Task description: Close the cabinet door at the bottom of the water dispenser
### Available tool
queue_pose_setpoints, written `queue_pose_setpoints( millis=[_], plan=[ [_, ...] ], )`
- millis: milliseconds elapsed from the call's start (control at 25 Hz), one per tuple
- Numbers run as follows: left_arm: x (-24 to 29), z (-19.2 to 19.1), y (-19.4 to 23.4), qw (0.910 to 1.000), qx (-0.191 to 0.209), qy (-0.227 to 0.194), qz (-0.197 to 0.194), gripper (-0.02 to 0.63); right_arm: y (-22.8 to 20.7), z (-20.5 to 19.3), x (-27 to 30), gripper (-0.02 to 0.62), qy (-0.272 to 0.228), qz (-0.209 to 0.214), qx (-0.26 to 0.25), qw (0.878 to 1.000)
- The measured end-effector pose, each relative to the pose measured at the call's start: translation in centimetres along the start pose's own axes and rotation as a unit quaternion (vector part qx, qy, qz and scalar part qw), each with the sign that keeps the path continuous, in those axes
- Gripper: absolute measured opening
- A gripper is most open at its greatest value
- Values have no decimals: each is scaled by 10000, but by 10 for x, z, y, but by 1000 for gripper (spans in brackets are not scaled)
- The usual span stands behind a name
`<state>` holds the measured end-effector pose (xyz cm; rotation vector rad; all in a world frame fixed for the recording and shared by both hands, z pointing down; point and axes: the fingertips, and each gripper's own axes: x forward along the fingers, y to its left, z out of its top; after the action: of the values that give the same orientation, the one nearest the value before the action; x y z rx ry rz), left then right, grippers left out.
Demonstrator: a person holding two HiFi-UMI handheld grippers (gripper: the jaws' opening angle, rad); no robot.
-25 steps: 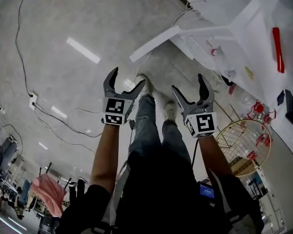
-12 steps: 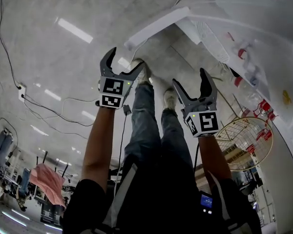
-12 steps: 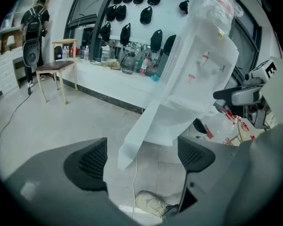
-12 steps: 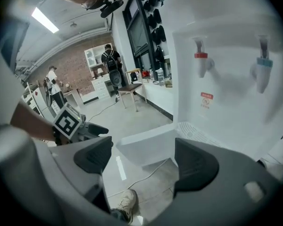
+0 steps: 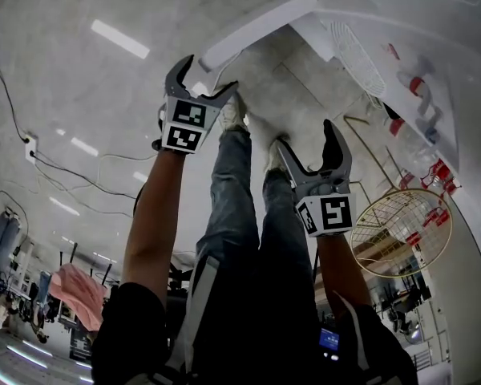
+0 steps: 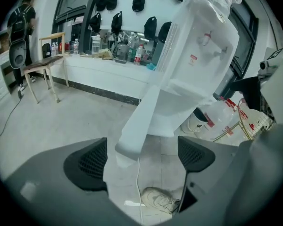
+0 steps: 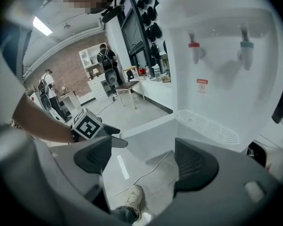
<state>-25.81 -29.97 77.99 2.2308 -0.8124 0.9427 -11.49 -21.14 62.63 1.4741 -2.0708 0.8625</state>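
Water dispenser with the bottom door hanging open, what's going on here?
A person stands at the white plastic water dispenser, whose white bottom cabinet door is swung wide open. The left gripper is at the door's free edge, jaws apart, not clamped on it. The right gripper hangs back, open and empty. The door is not yet closed.

Head view: looks steeply down past the person's legs (image 5: 248, 215) to the floor (image 5: 80, 95). The left gripper (image 5: 208, 74) and right gripper (image 5: 306, 139) are both in frame, with the water dispenser (image 5: 401, 46) upper right. Left gripper view: low, close on the cabinet door (image 6: 141, 112) edge, dispenser behind. Right gripper view: faces the dispenser front, near, catches the left gripper at left. All three share door, dispenser, floor.
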Motion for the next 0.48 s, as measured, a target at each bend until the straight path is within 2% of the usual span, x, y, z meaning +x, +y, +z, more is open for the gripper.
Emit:
queue_pose_setpoints(
  millis=[240,480],
  plan=[
    [14,-4,-9,10000,-2,36,29,468,-17,-14,-14,416,-74,-180,280,9994],
    [17,-8,-16,9996,-77,-10,283,468,-36,-30,-35,410,-68,-194,203,9996]
  ],
)
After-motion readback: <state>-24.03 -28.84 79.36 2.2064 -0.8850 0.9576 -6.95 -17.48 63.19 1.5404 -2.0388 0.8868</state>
